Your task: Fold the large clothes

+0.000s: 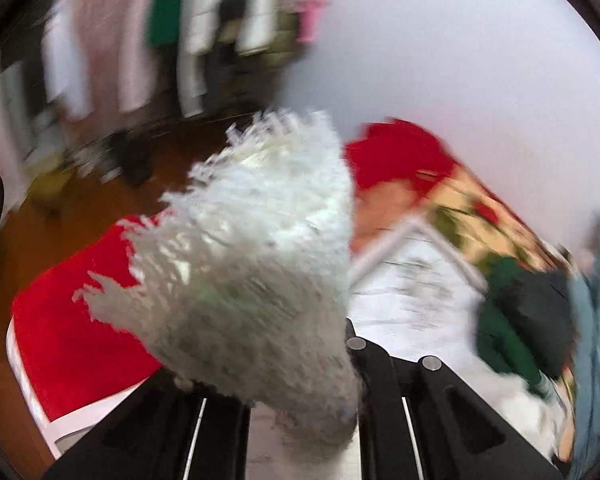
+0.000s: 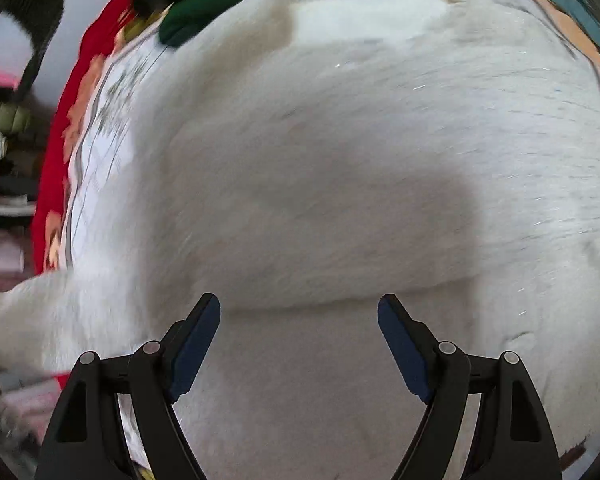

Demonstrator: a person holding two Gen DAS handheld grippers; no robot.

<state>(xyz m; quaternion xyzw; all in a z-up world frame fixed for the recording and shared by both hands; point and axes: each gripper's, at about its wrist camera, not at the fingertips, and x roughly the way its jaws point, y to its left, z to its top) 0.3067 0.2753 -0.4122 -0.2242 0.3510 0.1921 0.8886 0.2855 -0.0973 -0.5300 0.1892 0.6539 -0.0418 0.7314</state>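
Observation:
A large white fuzzy garment (image 2: 340,160) lies spread over the table and fills the right wrist view. A folded edge of it crosses just ahead of my right gripper (image 2: 299,312), which is open and empty above it. In the left wrist view my left gripper (image 1: 300,380) is shut on a fringed white part of the garment (image 1: 252,264) and holds it lifted; the cloth hides the fingertips. The view is blurred by motion.
A red and floral tablecloth (image 1: 72,320) covers the table. A dark green garment (image 1: 508,320) and a blue-grey one (image 1: 596,320) lie at the right; the green one also shows in the right wrist view (image 2: 220,8). Hanging clothes (image 1: 180,32) are at the back.

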